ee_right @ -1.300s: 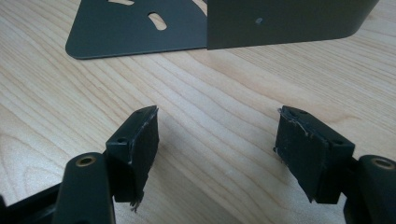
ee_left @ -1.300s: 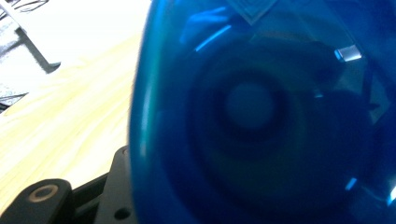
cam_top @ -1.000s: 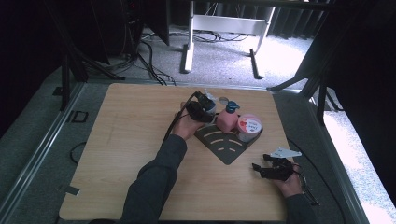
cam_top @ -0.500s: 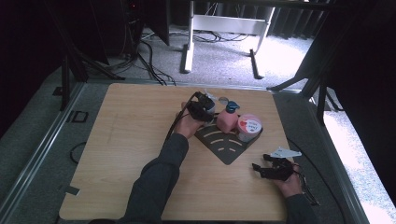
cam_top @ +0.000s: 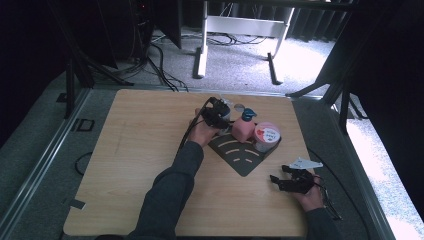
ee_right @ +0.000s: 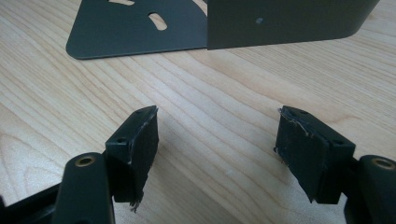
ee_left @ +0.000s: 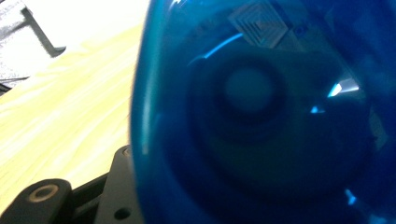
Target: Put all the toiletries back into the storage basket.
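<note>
A blue see-through container (ee_left: pixel 261 112) sits right against the camera in the left gripper view, with one black jaw (ee_left: pixel 44 196) showing at its lower left. My left gripper (cam_top: pixel 223 111) is at the far middle of the table, shut on this container, beside the dark slotted rack (cam_top: pixel 240 155). On the rack stand a pink block (cam_top: pixel 241 130) with a blue piece (cam_top: pixel 248 114) at its top and a white tub with a pink label (cam_top: pixel 266 134). My right gripper (cam_top: pixel 280 181) (ee_right: pixel 215 140) rests low over bare wood near the front right, open, with nothing between its pads.
The rack's flat base (ee_right: pixel 135 28) and upright wall (ee_right: pixel 289 21) lie just ahead of the right gripper. A small grey disc (cam_top: pixel 239 106) lies behind the rack. The wooden table's (cam_top: pixel 135 150) left half is bare. Frame legs and cables lie on the floor beyond.
</note>
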`<state>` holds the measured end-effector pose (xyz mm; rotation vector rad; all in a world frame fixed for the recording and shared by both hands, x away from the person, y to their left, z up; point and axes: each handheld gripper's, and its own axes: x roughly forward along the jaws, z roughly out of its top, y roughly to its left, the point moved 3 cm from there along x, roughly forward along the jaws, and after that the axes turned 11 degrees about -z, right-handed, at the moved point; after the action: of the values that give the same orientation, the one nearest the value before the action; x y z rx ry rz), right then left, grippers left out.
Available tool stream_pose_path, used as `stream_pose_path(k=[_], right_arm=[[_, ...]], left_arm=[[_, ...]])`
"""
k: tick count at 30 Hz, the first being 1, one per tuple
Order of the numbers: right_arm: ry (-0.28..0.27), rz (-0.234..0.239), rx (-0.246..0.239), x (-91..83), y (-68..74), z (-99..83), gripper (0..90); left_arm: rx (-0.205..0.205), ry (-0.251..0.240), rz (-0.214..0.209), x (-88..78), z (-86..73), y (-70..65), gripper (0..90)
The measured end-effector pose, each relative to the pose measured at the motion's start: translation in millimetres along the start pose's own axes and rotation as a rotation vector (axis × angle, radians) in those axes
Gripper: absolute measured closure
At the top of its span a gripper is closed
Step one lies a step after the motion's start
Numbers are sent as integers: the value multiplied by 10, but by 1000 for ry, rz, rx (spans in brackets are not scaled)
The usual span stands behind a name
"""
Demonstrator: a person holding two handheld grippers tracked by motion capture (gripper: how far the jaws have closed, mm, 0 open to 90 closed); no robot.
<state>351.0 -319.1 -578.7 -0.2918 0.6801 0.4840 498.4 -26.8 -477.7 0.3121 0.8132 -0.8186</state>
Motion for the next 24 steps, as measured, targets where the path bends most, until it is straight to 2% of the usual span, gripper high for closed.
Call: stream_pose_path(k=[9, 17, 24], right_arm=[[1, 1, 1, 0, 0, 0, 295], [1, 1, 1, -1, -1, 0, 295], [0, 2, 2, -1, -2, 0, 295]], left_arm=[[12, 6, -4, 56, 70, -28, 549], [13, 17, -7, 124, 56, -24, 549], [3, 8, -19, 177, 56, -11, 549]])
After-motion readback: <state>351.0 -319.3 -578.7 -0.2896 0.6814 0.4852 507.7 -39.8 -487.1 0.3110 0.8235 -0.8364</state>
